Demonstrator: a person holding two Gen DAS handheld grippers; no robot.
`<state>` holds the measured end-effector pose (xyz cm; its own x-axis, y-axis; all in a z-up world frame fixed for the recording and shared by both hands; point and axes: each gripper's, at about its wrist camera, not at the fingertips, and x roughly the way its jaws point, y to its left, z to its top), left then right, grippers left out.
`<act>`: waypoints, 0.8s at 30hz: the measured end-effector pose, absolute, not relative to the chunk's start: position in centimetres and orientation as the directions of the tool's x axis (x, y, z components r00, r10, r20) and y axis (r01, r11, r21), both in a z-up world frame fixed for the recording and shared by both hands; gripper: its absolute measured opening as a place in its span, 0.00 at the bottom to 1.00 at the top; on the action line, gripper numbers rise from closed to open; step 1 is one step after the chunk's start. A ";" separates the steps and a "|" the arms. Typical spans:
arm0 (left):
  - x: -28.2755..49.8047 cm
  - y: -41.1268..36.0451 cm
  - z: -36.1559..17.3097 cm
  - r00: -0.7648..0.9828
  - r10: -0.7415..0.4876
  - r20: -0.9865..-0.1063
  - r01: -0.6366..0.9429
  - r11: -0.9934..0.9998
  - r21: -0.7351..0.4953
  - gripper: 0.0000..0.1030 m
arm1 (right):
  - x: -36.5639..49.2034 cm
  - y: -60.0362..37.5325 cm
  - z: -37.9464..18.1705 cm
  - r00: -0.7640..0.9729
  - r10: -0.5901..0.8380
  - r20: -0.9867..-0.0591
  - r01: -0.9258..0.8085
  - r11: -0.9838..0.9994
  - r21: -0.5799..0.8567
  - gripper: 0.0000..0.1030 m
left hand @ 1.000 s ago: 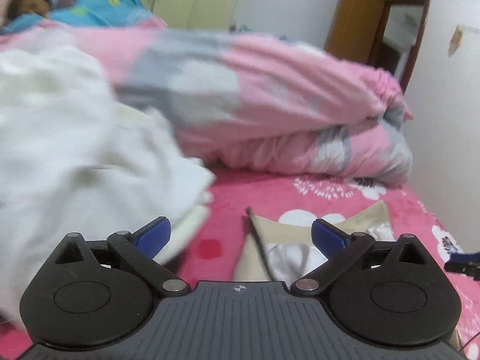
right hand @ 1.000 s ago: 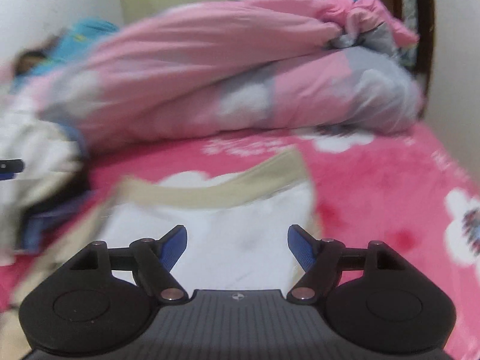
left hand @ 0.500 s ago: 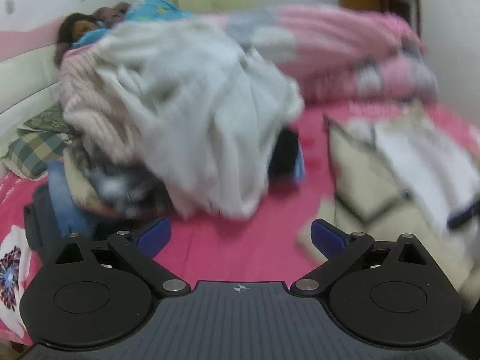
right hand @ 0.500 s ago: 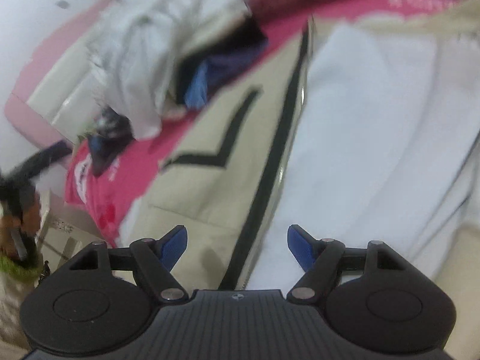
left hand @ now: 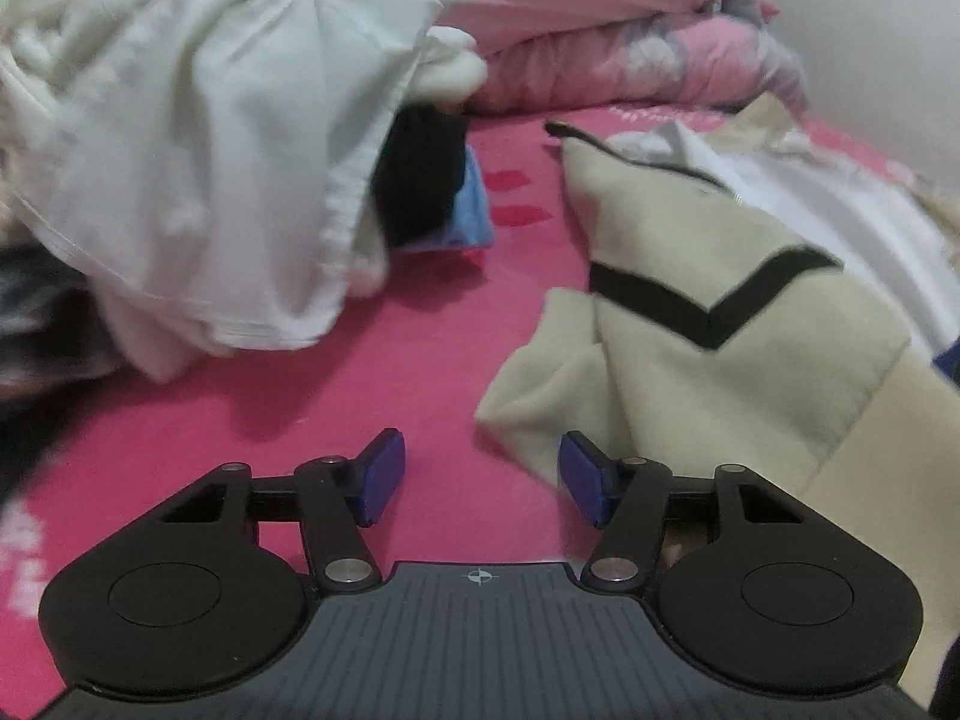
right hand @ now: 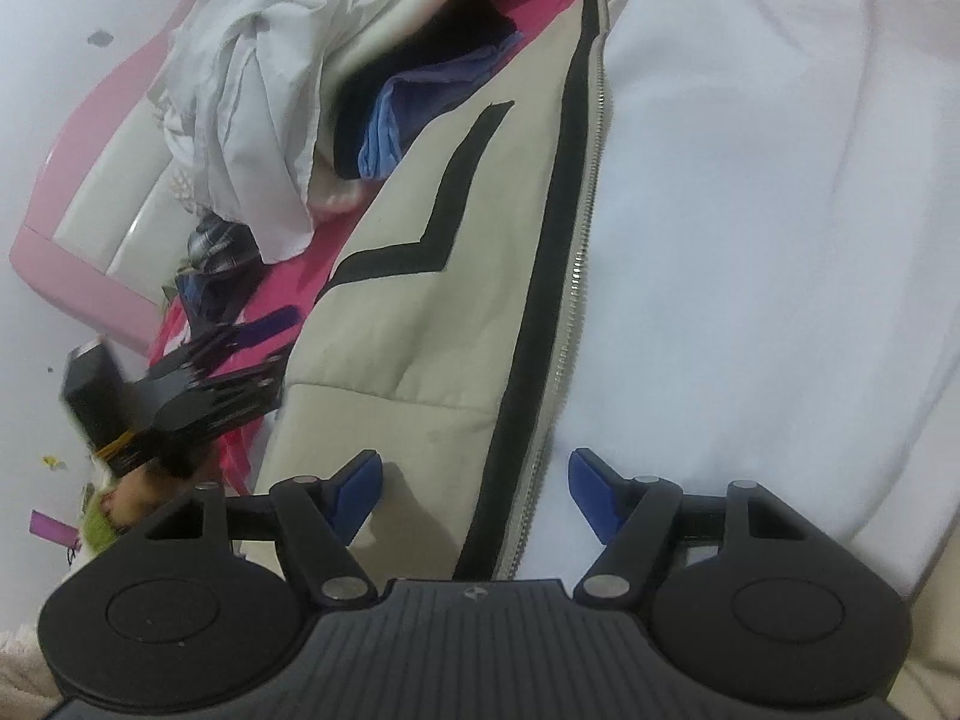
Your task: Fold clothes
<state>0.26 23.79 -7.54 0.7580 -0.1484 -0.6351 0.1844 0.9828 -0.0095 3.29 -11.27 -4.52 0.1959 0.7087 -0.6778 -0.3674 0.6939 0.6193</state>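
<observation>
A cream jacket (left hand: 738,396) with a black chevron stripe lies open on the pink bedsheet (left hand: 360,372), its white lining (right hand: 750,210) facing up. My left gripper (left hand: 483,480) sits low over the sheet at the jacket's near corner. Its jaws are closing, and the corner's tip lies just inside the right pad (left hand: 585,483), which does not press on it. My right gripper (right hand: 474,492) hovers over the jacket's front edge. The black trim and zipper (right hand: 570,300) run between its closing jaws, unpinched. The left gripper (right hand: 270,348) also shows at the jacket's left edge.
A heap of clothes, topped by a white garment (left hand: 198,138), lies left of the jacket, with black and blue pieces (left hand: 444,198) under it. A rolled pink quilt (left hand: 600,12) fills the far side. The pink and white headboard (right hand: 90,210) and the floor are at the left.
The left gripper dropped from facing the clothes heap to the jacket's corner, and its jaws narrowed. The right gripper tipped down from the quilt onto the jacket's zipper edge, with its jaws slightly narrower.
</observation>
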 end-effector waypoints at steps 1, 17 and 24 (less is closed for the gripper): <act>0.6 24.3 -7.6 0.753 -0.185 -0.631 0.188 0.980 -0.063 0.57 | 3.0 -11.6 -4.5 0.219 0.710 -0.669 -0.358 0.697 0.621 0.69; 0.8 26.5 -8.5 0.742 -0.435 -0.511 0.218 0.876 -0.430 0.26 | 1.3 -16.4 -7.3 0.441 0.778 -0.447 -0.171 0.562 0.809 0.60; -0.2 25.6 -4.6 0.823 -0.376 -0.427 0.209 0.898 -0.388 0.07 | 0.6 -18.1 -7.6 0.493 0.769 -0.408 -0.147 0.535 0.832 0.58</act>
